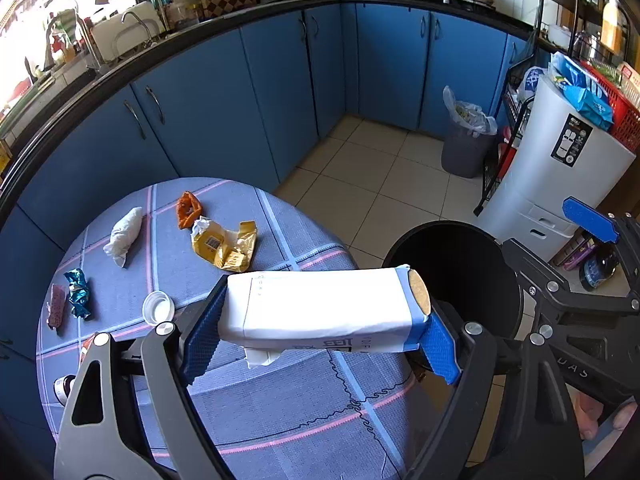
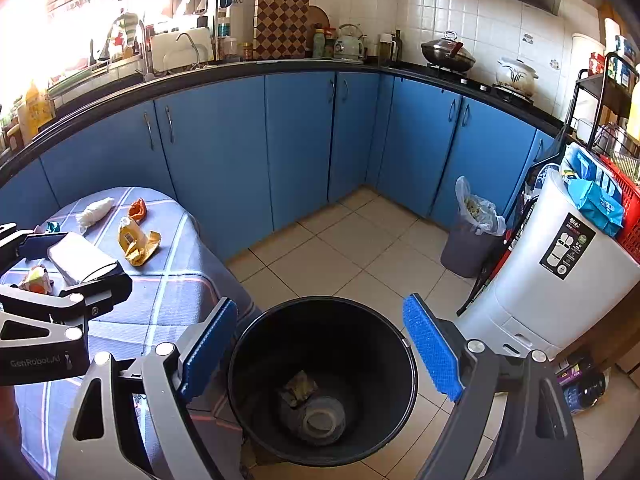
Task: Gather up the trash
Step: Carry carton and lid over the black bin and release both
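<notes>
My left gripper [image 1: 318, 334] is shut on a white biscuit packet [image 1: 320, 304], held crosswise above the table's edge next to the black bin [image 1: 456, 248]. The packet also shows in the right wrist view [image 2: 80, 258]. My right gripper [image 2: 320, 344] is open and empty, directly above the black bin [image 2: 322, 380], which holds some trash at its bottom. On the blue checked table [image 1: 280, 408] lie a yellow wrapper [image 1: 226, 246], an orange wrapper [image 1: 187, 210], a white crumpled tissue [image 1: 123, 235], a blue foil wrapper [image 1: 79, 294], a pink wrapper [image 1: 57, 306] and a white lid [image 1: 159, 308].
A grey bin with a plastic liner [image 1: 466, 138] stands by the blue cabinets [image 1: 240, 92]. A white appliance [image 1: 552, 160] and a black rack [image 1: 516, 120] stand at the right. A small bottle [image 1: 64, 388] lies at the table's near left.
</notes>
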A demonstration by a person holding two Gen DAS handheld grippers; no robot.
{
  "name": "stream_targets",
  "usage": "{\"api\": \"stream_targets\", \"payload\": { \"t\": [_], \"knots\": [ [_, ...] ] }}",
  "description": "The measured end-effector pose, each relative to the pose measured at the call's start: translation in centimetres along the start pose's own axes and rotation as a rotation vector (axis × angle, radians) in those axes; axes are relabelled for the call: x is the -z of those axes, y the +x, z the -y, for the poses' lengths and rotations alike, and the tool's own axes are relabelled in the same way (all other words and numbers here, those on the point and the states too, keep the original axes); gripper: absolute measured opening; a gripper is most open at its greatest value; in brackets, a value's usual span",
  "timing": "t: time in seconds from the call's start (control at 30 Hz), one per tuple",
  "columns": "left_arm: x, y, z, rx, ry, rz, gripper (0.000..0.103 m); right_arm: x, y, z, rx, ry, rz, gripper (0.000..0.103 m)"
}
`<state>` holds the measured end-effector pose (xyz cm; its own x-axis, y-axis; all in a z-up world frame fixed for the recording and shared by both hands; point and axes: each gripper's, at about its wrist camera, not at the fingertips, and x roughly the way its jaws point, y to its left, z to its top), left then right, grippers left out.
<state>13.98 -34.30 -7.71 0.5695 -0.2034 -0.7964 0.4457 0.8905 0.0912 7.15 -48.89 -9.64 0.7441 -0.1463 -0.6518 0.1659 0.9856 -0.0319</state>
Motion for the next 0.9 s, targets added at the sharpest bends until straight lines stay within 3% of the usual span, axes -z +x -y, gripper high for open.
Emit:
{"api": "stream_targets", "payload": {
  "t": [0.27, 0.67, 0.77, 0.83, 0.9],
  "knots": [
    [-0.7, 0.4, 1.0, 0.018, 0.019, -0.001, 0.083, 0.5, 0.1, 0.3, 0.017, 0.001, -0.003, 0.083],
    [-3.3, 0.8, 5.5, 0.076, 0.098, 0.042, 0.083, 1.5, -1.0, 4.1, 0.128, 0.056, 0.0, 0.083],
    [-4.0, 1.0, 6.0, 0.097, 0.085, 0.036, 0.086, 1.8, -1.1, 5.1, 0.14, 0.078, -0.006, 0.083],
    [-4.5, 1.2, 5.9, 0.115, 0.061, 0.029, 0.097, 2.0, -1.1, 5.7, 0.145, 0.093, -0.01, 0.083],
    [-4.7, 1.2, 5.7, 0.117, 0.048, 0.033, 0.097, 2.0, -1.1, 6.0, 0.149, 0.1, -0.011, 0.083]
  ]
}}
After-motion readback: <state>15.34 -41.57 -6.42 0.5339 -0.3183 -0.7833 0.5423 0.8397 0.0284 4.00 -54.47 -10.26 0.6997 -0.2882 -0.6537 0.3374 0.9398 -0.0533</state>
